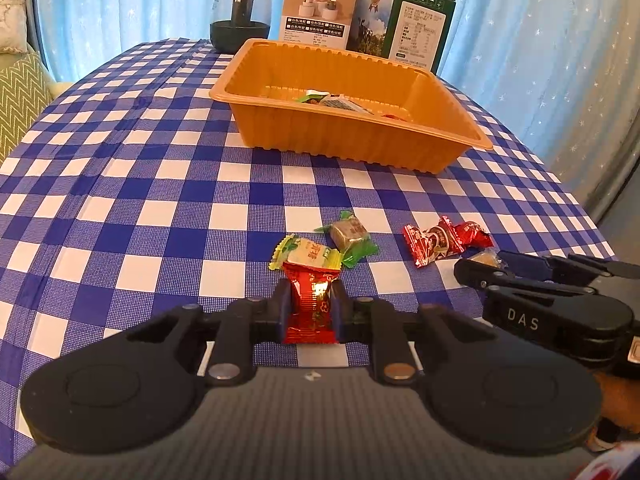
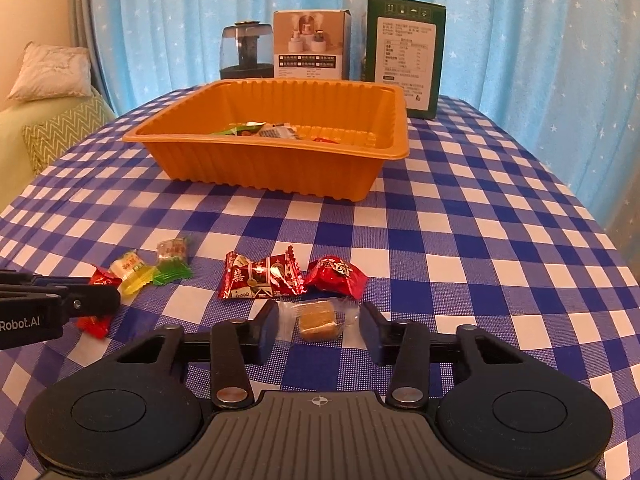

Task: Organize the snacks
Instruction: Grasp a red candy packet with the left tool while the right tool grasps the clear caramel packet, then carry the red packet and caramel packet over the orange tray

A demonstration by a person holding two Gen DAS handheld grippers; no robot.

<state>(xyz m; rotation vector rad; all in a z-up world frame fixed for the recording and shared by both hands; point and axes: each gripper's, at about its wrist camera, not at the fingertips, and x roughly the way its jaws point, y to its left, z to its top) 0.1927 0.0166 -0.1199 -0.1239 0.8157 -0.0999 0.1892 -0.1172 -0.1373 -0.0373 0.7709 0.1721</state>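
Note:
My left gripper (image 1: 311, 300) is shut on a red wrapped candy (image 1: 310, 304) low over the checked cloth. Just beyond it lie a yellow-green candy (image 1: 308, 256) and a brown candy in green wrap (image 1: 350, 234). My right gripper (image 2: 320, 322) stands open around a tan candy in clear wrap (image 2: 318, 320) that lies on the cloth; its pads flank the block without pressing it. In front of it lie a red packet (image 2: 260, 276) and a red candy (image 2: 338, 276). The orange tray (image 2: 260, 164) farther back holds several snacks.
Behind the tray stand a dark jar (image 1: 240, 12), a white box (image 1: 320, 8) and a green box (image 1: 404, 20) against the blue curtain. A sofa with cushions (image 1: 20, 92) is at the left. The table edge drops off at the right.

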